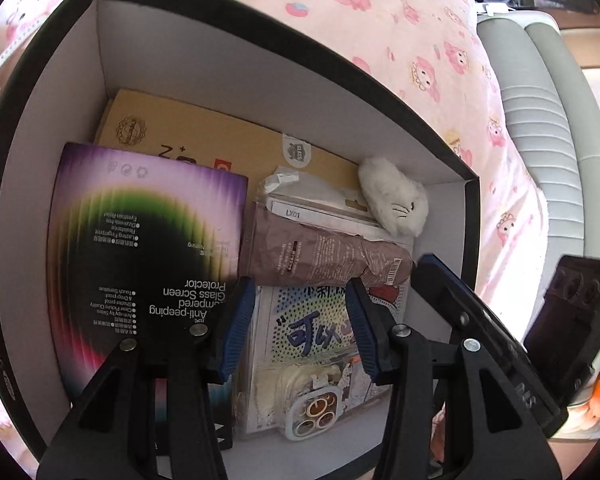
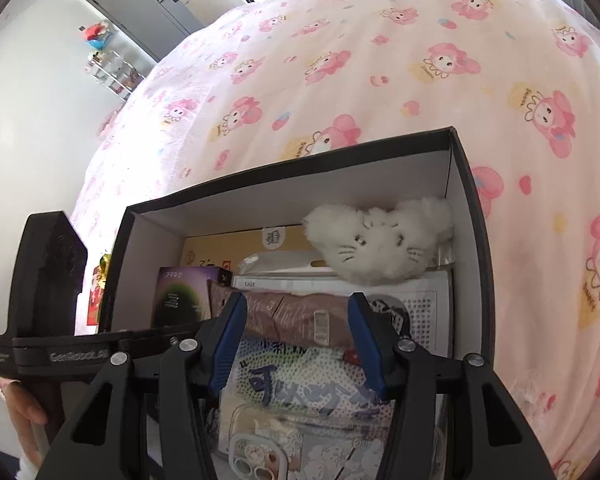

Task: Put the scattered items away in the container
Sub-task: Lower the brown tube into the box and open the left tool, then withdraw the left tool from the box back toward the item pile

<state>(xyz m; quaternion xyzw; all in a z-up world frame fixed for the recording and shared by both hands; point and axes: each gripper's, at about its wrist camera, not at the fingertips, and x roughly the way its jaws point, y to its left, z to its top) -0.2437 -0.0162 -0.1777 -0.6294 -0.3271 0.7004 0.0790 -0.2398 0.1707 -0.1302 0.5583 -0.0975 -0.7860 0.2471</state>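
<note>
Currently both tongs, left tongs and right tongs, stand apart and empty above the box. Risk: descending, either may snag the brown pouch or dislodge the white plush

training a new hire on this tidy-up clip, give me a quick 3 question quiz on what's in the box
1. True or false: the white plush cat lies inside the black box.
2. What lies across the middle of the box: A) the brown crumpled pouch B) a red mug C) a shoe?
3. Are the left tongs gripping anything?

Key: 1 true. 2 A. 3 No; they are open over the box with nothing between the pads.
</note>
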